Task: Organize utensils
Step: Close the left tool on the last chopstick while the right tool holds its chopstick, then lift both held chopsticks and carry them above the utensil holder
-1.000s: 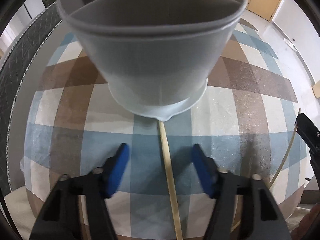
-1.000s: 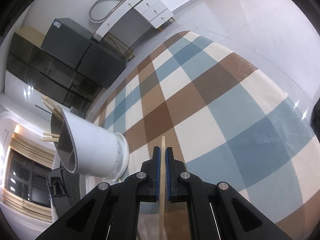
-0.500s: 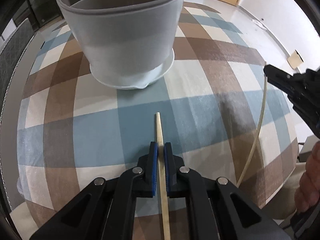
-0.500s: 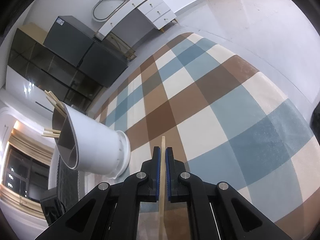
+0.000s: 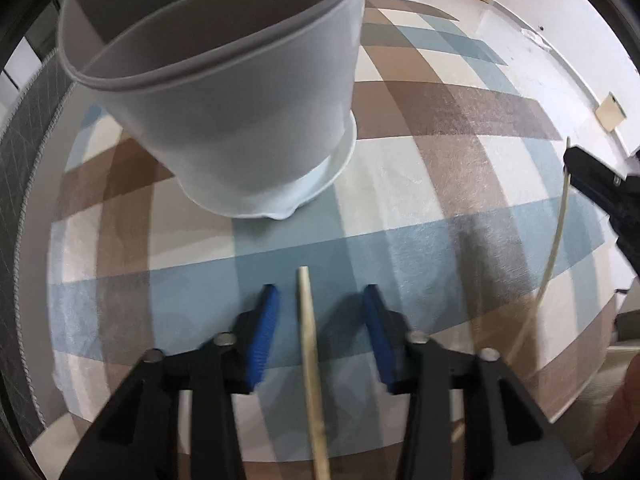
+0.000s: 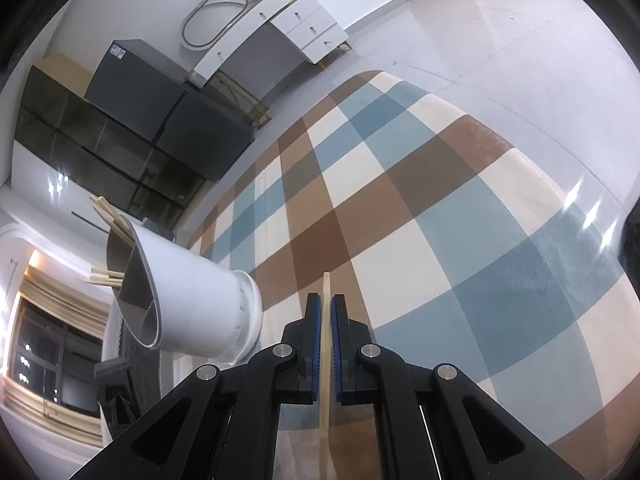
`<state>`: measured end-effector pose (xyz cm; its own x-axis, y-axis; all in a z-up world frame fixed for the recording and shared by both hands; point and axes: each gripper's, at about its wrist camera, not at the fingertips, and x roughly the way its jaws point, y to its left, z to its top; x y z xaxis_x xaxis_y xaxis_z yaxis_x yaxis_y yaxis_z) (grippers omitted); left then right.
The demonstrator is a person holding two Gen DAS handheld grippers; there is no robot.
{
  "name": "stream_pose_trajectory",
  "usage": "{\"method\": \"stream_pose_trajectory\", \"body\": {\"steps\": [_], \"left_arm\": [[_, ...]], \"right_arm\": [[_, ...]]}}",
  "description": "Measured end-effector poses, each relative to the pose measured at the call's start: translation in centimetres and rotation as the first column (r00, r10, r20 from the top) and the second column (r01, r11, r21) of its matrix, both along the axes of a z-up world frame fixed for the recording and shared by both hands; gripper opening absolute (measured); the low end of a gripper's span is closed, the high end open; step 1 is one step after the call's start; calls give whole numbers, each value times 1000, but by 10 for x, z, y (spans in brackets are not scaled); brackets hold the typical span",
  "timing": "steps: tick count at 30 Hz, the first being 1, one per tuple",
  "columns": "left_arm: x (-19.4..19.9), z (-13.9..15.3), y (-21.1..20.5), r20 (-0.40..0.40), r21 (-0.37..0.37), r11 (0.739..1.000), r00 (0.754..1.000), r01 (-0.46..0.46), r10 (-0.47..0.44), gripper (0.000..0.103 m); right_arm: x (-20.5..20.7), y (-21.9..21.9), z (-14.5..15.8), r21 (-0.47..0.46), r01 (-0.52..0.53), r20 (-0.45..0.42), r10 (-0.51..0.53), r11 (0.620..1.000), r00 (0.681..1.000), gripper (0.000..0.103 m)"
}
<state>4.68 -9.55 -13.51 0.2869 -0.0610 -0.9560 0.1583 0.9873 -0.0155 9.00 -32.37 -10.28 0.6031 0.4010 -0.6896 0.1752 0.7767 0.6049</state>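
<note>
we see the left gripper (image 5: 318, 322) pointing steeply down at the checked cloth (image 5: 420, 200) on the counter. its blue pads (image 5: 262, 336) stand apart and its jaws have just been opening. a wooden chopstick (image 5: 310, 360) runs between them, touching neither pad; we cannot tell if it lies on the cloth. the white holder (image 5: 240, 120) stands just beyond it, mouth toward the camera.

right gripper (image 6: 326, 336) clamped tight on a pale chopstick (image 6: 326, 360), whose tip pokes out past the pads over the cloth. in the right wrist view the holder sits to the left, with several chopsticks (image 6: 106, 216) sticking out of its top. in the left wrist view the right gripper is at the right edge, its chopstick slanting down toward the cloth.
</note>
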Motion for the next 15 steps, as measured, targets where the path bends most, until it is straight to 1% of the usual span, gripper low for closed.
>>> {"method": "stream_pose_trajectory", "body": {"steps": [1,4,6,9,12,15], "left_arm": [[4,3,-5,-3,3,1000,1000,13,-13,2],[11,5,-8,-12,19,999,999,44,-44,1],[11,10,-11,12,-5,999,999,36,-36,1],[7,30,-2,84,-50,999,996,-11,15,1],[-3,57,12,177,-105,994,983,-39,57,1],[-19,89,24,308,-167,985,946,-52,102,1]], "right_arm": [[0,0,2,-2,0,5,0,1000,1000,4],[-3,3,9,-18,-10,29,10,1000,1000,4],[-6,6,14,-34,-22,48,23,999,999,4],[-12,9,23,-62,-34,82,39,998,996,4],[-20,14,35,-87,-42,117,52,995,992,4],[-32,23,51,-133,-60,172,82,989,982,4]]}}
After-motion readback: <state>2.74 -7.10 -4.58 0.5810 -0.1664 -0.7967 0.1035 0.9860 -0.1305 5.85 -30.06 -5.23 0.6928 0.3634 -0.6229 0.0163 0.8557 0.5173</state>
